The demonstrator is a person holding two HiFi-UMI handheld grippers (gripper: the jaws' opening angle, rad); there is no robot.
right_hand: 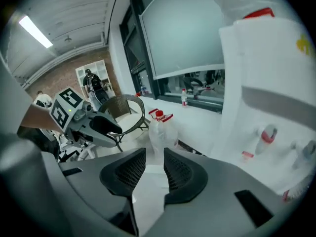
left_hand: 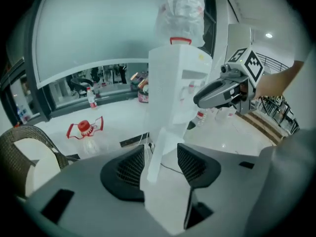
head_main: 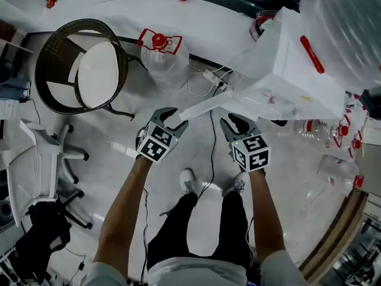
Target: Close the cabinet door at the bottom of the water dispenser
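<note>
1. Where the head view looks steeply down, the water dispenser (head_main: 297, 70) stands at upper right. Its cabinet door (head_main: 205, 106) swings out from the base toward the left as a narrow white panel.
2. Left gripper (head_main: 169, 119): its 2 jaws stand apart, with the free edge of the cabinet door between them. In the left gripper view the panel rises through the gap, close to the left-hand pad (left_hand: 132, 168), with bare space before the other. The pads are not clamped on it.
3. Right gripper (head_main: 237, 124): it sits just beside the door's length, nearer the dispenser's base than the left gripper. Its jaws are released, leaving a narrow gap. In the right gripper view only a pale surface fills that gap, and whether it is door or floor cannot be told. A water bottle (right_hand: 160, 132) with a red cap stands beyond the jaws.
4. Both grippers point forward and down, side by side, on 2 outstretched arms. The person's shoes rest on the pale floor (head_main: 119, 136) below them.
5. A woven chair (head_main: 53, 52) stands at upper left, well apart from the door.
</note>
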